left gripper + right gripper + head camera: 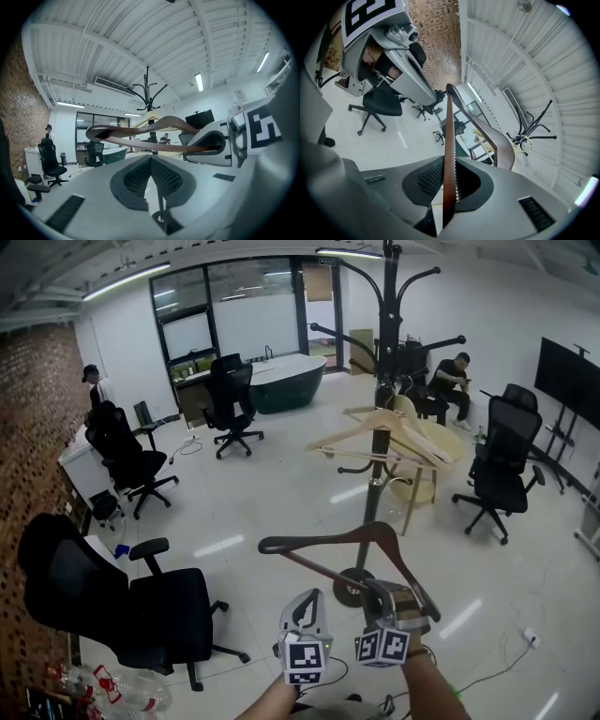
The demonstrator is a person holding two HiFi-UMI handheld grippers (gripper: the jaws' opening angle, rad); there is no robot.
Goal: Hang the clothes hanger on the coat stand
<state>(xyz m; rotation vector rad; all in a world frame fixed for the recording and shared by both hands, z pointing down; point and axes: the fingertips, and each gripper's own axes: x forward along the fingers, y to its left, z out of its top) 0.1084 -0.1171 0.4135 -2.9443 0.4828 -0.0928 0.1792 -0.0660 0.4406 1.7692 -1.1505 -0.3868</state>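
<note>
A black coat stand [381, 418] rises mid-room, with pale wooden hangers [398, 439] hung on its lower arms. My right gripper [398, 601] is shut on the lower bar of a dark brown wooden hanger [342, 542], which is held out in front of me, short of the stand. In the right gripper view the bar [449, 140] runs edge-on between the pads of the right gripper [449, 177]. My left gripper [307, 607] hovers just left of it, shut and empty. From the left gripper [151, 161] I see the hanger [140, 130] in front of the stand [148, 91].
Black office chairs stand at near left [122, 601], mid left [127, 456], back [230, 404] and right [497, 470]. A person [455, 381] sits behind the stand; another [94, 385] stands by the brick wall. A pale chair [422, 479] stands right of the stand's base.
</note>
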